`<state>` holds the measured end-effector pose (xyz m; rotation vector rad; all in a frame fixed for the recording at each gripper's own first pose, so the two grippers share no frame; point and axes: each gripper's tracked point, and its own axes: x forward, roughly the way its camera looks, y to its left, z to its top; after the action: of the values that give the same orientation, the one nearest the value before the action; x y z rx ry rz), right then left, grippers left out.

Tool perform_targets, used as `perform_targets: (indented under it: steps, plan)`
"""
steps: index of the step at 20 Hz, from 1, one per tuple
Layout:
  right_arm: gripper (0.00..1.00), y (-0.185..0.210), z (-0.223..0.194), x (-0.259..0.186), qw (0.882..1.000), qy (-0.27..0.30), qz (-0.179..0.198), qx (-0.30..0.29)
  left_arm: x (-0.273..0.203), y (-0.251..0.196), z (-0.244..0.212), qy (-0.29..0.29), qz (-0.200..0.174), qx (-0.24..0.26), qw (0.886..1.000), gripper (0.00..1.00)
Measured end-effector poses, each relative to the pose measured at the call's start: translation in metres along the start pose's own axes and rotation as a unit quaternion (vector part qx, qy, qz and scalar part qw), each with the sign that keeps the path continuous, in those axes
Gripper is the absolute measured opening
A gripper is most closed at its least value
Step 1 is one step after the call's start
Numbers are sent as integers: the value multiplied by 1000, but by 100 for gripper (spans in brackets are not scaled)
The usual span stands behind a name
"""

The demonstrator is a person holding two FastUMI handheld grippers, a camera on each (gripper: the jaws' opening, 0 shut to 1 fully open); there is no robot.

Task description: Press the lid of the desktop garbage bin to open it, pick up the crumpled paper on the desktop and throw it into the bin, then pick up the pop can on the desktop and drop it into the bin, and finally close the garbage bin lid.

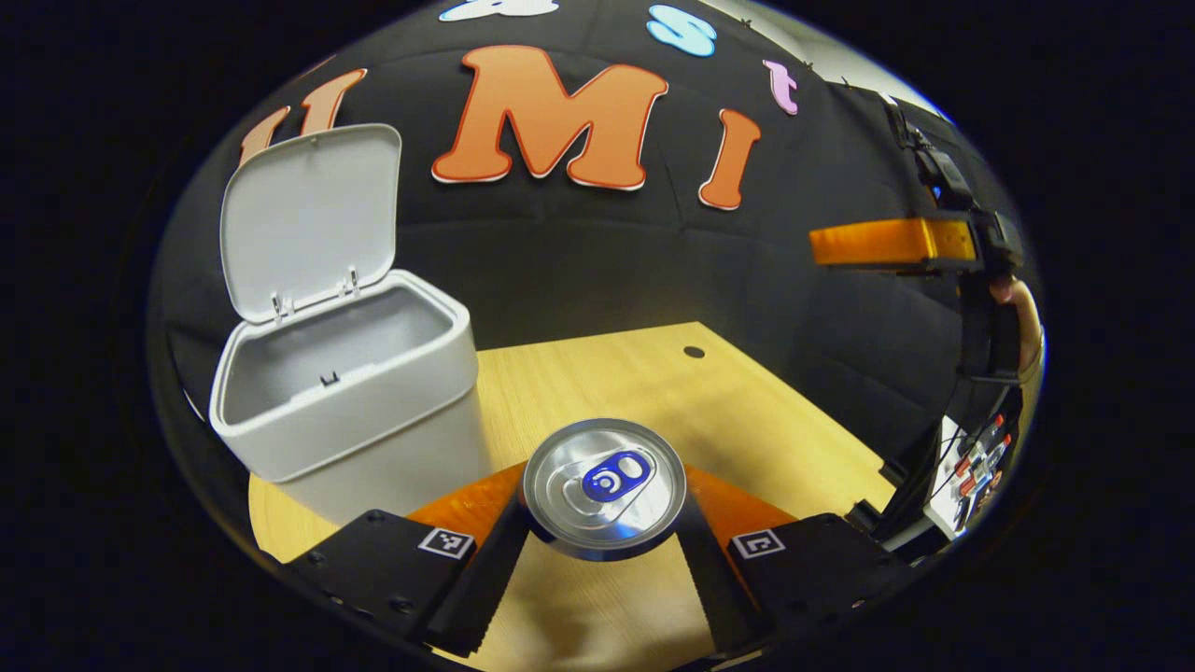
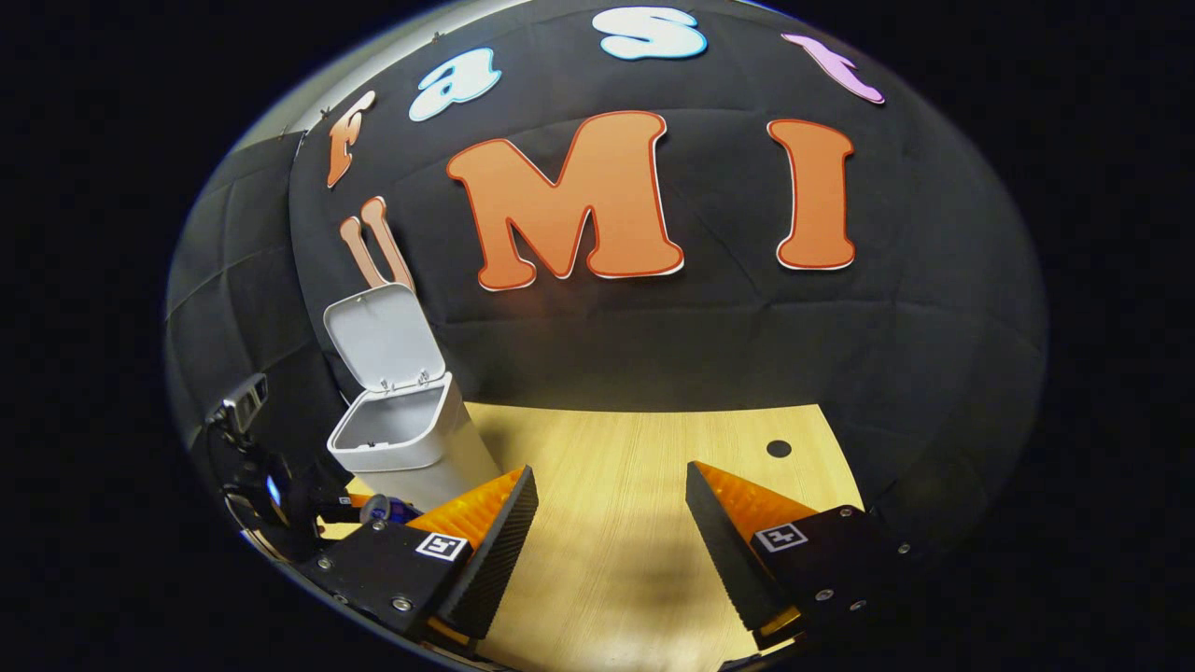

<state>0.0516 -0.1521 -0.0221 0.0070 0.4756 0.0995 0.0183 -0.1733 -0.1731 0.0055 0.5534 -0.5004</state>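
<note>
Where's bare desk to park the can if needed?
Bare wood runs right of the bin toward the small hole, and between the right gripper fingers. Crowded at the bin's base, where the left gripper holds the pop can.

The bin stands open-mouthed, its raised lid blocking approach from behind.

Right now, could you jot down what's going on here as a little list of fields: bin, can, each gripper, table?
bin: white desktop garbage bin, lid standing open
can: pop can, upright, held between the left gripper's fingers, beside the bin
left gripper: left gripper shut on the can
right gripper: right gripper open, holding nothing, above the table
table: wooden desktop with a small dark hole
crumpled paper: cannot tell where it is
</note>
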Motion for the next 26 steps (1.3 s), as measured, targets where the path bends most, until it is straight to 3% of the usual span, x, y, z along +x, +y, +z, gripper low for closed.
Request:
perform_targets:
  steps: [8, 13, 18, 23, 26]
  plan:
    - [96, 11, 8, 8, 1000, -10, 10, 5, -38, 20, 70, -31, -1, -52, 998, 84]
    - [96, 16, 11, 12, 1000, -13, 11, 10, -56, 74, 107, -67, 60, -42, 995, 84]
    - [96, 21, 10, 16, 1000, -12, 11, 7, -69, 125, 137, -106, 85, -65, 989, 84]
    - [95, 23, 6, 18, 1000, -6, 6, 2, -65, 180, 144, -99, 144, -41, 984, 83]
    - [96, 23, 4, 18, 1000, -3, 2, 1, -56, 195, 135, -86, 156, -50, 983, 83]
